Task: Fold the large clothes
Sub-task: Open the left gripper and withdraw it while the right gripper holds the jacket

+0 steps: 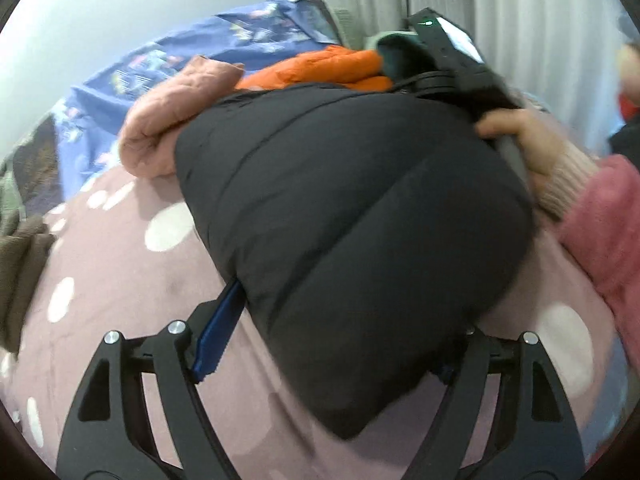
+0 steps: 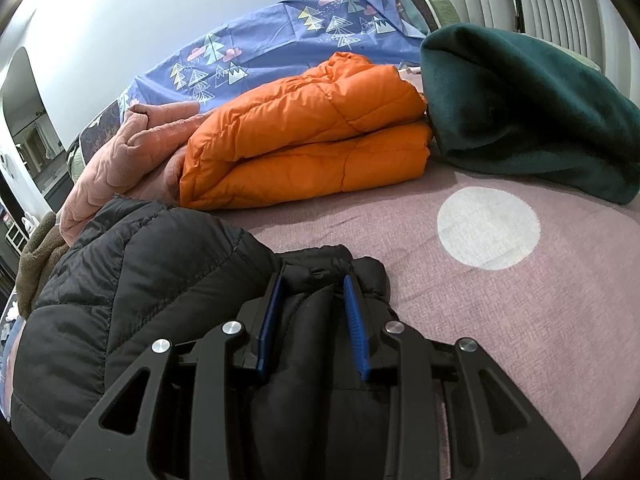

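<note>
Mid-fold: black puffer jacket on bed, right gripper jaws clamped on its edge, left gripper jaws apart astride the bulk; next, probably flattening toward twelve o'clock.

One black puffer jacket, one folded orange puffer jacket, one pink quilted garment, one dark green fleece and one brown fleece item (only its edge shows). One blue tree-print sheet, one mauve bedcover with white dots. Two grippers: left gripper, right gripper.
</note>
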Motion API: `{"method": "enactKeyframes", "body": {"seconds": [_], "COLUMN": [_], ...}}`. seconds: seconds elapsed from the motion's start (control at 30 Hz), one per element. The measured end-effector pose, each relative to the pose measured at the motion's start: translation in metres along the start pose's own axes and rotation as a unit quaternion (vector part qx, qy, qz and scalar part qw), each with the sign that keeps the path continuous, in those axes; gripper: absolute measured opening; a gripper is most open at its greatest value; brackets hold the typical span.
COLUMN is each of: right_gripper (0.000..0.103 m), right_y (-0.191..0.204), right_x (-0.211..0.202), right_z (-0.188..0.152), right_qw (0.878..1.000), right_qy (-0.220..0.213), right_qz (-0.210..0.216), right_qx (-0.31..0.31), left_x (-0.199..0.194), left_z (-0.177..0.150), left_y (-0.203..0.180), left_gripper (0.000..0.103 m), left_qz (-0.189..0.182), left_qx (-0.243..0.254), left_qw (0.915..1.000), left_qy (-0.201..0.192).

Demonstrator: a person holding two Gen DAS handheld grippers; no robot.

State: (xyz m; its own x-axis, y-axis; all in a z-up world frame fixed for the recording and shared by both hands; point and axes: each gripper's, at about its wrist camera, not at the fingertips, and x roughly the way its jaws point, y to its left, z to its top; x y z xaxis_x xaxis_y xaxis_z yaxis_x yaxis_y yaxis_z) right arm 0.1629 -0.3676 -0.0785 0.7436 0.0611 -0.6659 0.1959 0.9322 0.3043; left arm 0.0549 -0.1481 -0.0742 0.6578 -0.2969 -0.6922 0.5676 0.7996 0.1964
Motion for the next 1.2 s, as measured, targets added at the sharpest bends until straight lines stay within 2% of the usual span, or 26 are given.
{"method": "enactKeyframes", "body": {"seconds": [0.1, 0.17, 0.2, 0.27, 0.3, 0.4, 0.43, 0.47, 0.53, 0.6, 0.63, 0.67, 0.7, 0.77, 0.83, 0.9, 0.97, 1.03, 1.1, 1.13, 1.2], "right_gripper": [0.031, 0.031, 0.031, 0.033, 0.033, 0.033, 0.033, 0.033, 0.033, 0.033, 0.033, 0.033, 0.033, 0.033, 0.033, 0.033, 0.033, 0.033, 0.033, 0.034, 0.035], "right_y": [0.000, -0.001, -0.001, 0.001, 0.002, 0.001, 0.002, 0.002, 0.000, 0.000, 0.000, -0.001, -0.001, -0.001, 0.000, -0.001, -0.001, -0.001, -0.001, -0.002, -0.002], "right_x": [0.000, 0.000, 0.000, -0.001, -0.001, -0.002, -0.003, -0.003, -0.002, -0.002, -0.002, -0.002, -0.002, -0.002, -0.002, -0.002, -0.003, -0.003, -0.003, -0.003, -0.003], "right_z": [0.000, 0.001, 0.001, 0.000, 0.000, 0.001, 0.001, 0.001, 0.002, 0.002, 0.002, 0.003, 0.003, 0.004, 0.003, 0.003, 0.002, 0.002, 0.001, 0.001, 0.001], "right_qw": [1.000, 1.000, 1.000, 1.000, 1.000, 1.000, 1.000, 1.000, 1.000, 1.000, 1.000, 1.000, 1.000, 1.000, 1.000, 1.000, 1.000, 1.000, 1.000, 1.000, 1.000], "right_qy": [-0.001, 0.000, 0.000, 0.000, 0.001, 0.000, -0.001, -0.001, -0.001, -0.001, -0.001, -0.001, -0.002, -0.002, -0.003, -0.003, -0.003, -0.003, -0.003, -0.003, -0.001], "right_qz": [0.002, 0.001, 0.003, 0.008, 0.008, 0.010, 0.010, 0.009, 0.009, 0.009, 0.009, 0.008, 0.007, 0.007, 0.007, 0.007, 0.008, 0.008, 0.009, 0.011, 0.014], "right_qx": [0.000, 0.000, 0.000, -0.006, -0.009, -0.008, -0.008, -0.008, -0.007, -0.006, -0.007, -0.008, -0.009, -0.010, -0.010, -0.010, -0.009, -0.009, -0.009, -0.007, -0.006], "left_x": [0.002, 0.003, 0.003, 0.000, -0.001, -0.008, -0.010, -0.014, -0.026, -0.039, -0.051, -0.060, -0.069, -0.082, -0.078, -0.058, -0.027, 0.009, 0.050, 0.078, 0.106], "left_z": [-0.001, -0.010, -0.019, -0.028, -0.031, -0.035, -0.036, -0.037, -0.039, -0.036, -0.033, -0.028, -0.022, 0.002, 0.025, 0.052, 0.078, 0.099, 0.110, 0.108, 0.094], "left_y": [-0.002, 0.016, 0.028, 0.043, 0.043, 0.029, 0.028, 0.028, 0.039, 0.049, 0.057, 0.062, 0.067, 0.075, 0.078, 0.073, 0.074, 0.077, 0.083, 0.091, 0.098], "left_gripper": [0.080, 0.078, 0.079, 0.079, 0.079, 0.079, 0.078, 0.076, 0.061, 0.047, 0.043, 0.042, 0.041, 0.041, 0.041, 0.041, 0.041, 0.043, 0.048, 0.049, 0.050], "left_qz": [0.038, 0.086, 0.094, 0.070, 0.070, 0.103, 0.100, 0.085, 0.014, -0.067, -0.114, -0.137, -0.147, -0.138, -0.123, -0.098, -0.100, -0.084, -0.067, -0.056, -0.073], "left_qx": [0.004, -0.013, -0.025, -0.036, -0.032, 0.020, 0.025, 0.024, 0.009, -0.018, -0.036, -0.046, -0.050, -0.051, -0.044, -0.030, -0.027, -0.039, -0.055, -0.072, -0.079], "left_qw": [0.9993, 0.9959, 0.9946, 0.9958, 0.9958, 0.9936, 0.9938, 0.9951, 0.9983, 0.9953, 0.9910, 0.9883, 0.9873, 0.9890, 0.9900, 0.9915, 0.9911, 0.9932, 0.9958, 0.9959, 0.9942], "left_qy": [0.002, 0.023, 0.034, 0.046, 0.049, 0.041, 0.042, 0.044, 0.056, 0.067, 0.061, 0.050, 0.034, -0.017, -0.053, -0.080, -0.084, -0.070, -0.029, 0.002, 0.007]}}
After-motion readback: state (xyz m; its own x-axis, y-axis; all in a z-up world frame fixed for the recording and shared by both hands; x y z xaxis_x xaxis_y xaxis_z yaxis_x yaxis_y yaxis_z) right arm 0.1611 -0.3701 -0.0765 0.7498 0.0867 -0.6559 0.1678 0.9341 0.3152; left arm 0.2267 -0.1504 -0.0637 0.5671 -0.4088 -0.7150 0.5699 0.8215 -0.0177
